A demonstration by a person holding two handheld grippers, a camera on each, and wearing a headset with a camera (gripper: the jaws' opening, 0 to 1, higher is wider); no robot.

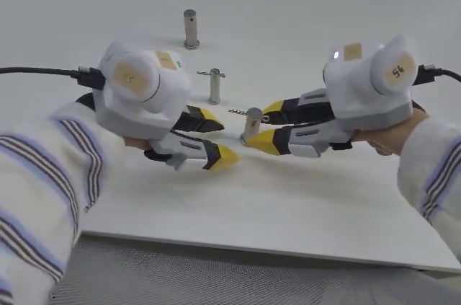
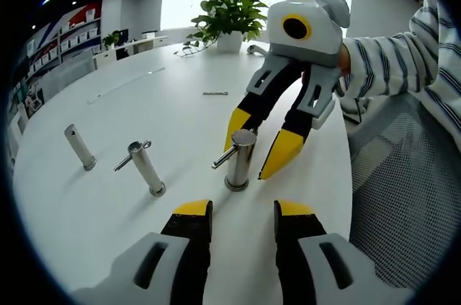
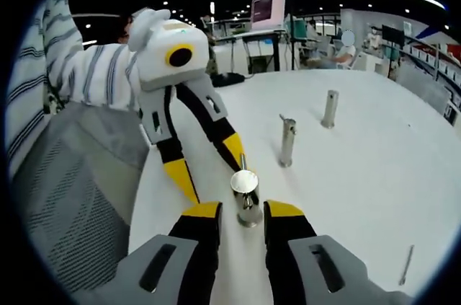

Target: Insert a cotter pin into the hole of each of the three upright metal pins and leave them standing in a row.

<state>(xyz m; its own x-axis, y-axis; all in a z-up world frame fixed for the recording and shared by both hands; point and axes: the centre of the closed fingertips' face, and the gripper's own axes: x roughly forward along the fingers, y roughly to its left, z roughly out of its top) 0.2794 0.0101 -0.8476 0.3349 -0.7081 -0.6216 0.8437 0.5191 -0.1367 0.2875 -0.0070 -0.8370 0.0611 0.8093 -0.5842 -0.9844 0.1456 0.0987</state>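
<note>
Three metal pins stand in a row on the white worktop [image 1: 310, 197]: far pin [image 1: 191, 29], middle pin [image 1: 215, 89] and near pin [image 1: 252, 123]. The middle pin carries a cotter pin [image 1: 209, 73], the near pin a second cotter pin [image 1: 238, 112]. The right gripper [image 1: 264, 125] has its jaws parted on either side of the near pin. The left gripper [image 1: 222, 140], just beside it, is parted and empty.

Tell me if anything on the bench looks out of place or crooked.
Nothing is askew. The far metal pin has no cotter pin yet, and a loose cotter pin lies flat on the table, away from the row.
</note>
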